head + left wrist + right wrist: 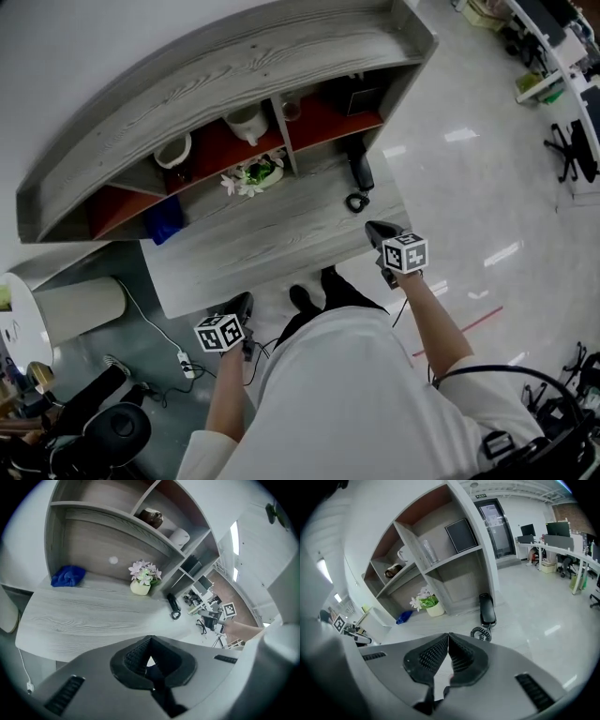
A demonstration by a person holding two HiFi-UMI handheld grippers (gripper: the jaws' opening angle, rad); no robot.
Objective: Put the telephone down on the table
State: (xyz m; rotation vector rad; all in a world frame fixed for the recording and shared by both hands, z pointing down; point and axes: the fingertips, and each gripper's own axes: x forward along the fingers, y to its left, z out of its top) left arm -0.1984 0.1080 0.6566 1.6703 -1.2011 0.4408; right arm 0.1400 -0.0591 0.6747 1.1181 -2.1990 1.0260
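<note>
Inspecting the black telephone handset (361, 172): I find it lying flat on the grey wood-grain table (272, 239), at its right end. Its long axis runs toward the grey shelf unit (234, 56), just ahead of my right gripper (378, 232), the nearer one. That gripper and my left gripper (242, 304) are both closed and empty.
</note>
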